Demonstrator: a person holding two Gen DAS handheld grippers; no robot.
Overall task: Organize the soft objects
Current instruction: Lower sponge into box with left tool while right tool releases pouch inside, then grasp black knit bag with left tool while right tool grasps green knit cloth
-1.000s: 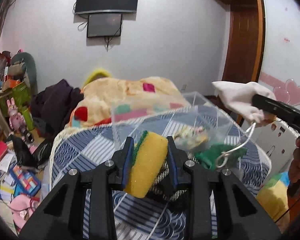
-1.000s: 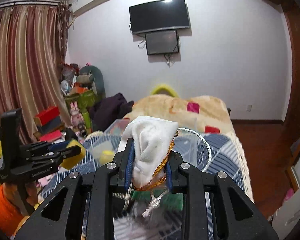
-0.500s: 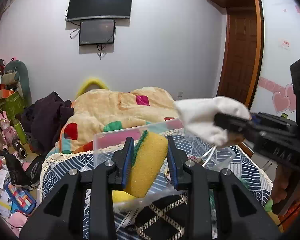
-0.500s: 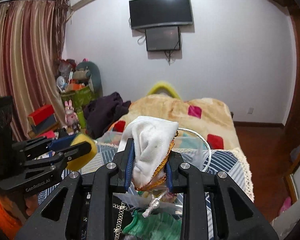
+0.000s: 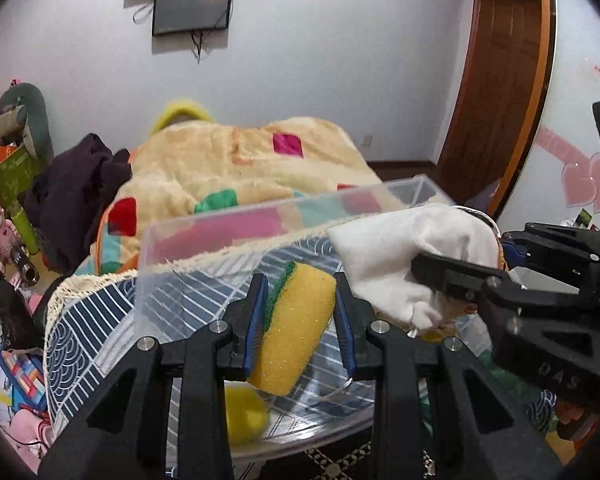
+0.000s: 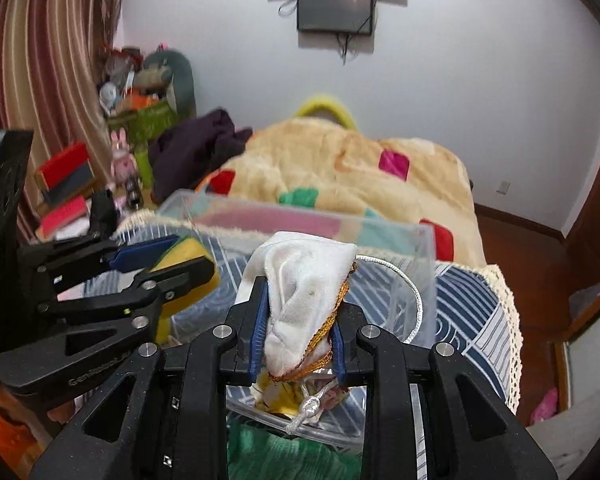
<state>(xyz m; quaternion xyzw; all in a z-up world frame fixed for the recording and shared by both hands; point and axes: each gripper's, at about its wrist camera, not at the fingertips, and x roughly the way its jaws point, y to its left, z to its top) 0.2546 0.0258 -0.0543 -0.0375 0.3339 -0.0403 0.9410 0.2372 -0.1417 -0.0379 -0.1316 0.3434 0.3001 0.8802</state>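
Note:
My left gripper (image 5: 300,312) is shut on a yellow sponge (image 5: 298,328) with a green scouring side and holds it over the clear plastic bin (image 5: 236,228). My right gripper (image 6: 300,320) is shut on a white drawstring pouch (image 6: 304,292) with gold trim and a silver cord, also over the bin (image 6: 392,232). The pouch (image 5: 412,256) shows at the right in the left wrist view, and the sponge (image 6: 190,254) at the left in the right wrist view. A yellow soft object (image 5: 244,412) lies inside the bin.
The bin rests on a blue and white patterned cloth (image 5: 84,320) with a lace edge. A green cloth (image 6: 292,452) lies just in front of the bin. A blanket-covered bed (image 6: 340,168) is behind. Boxes and toys (image 6: 72,184) clutter the floor at the left.
Both grippers have moved forward and down over the clear bin, holding their objects. The bin now fills the lower view and the two grippers are closer together.

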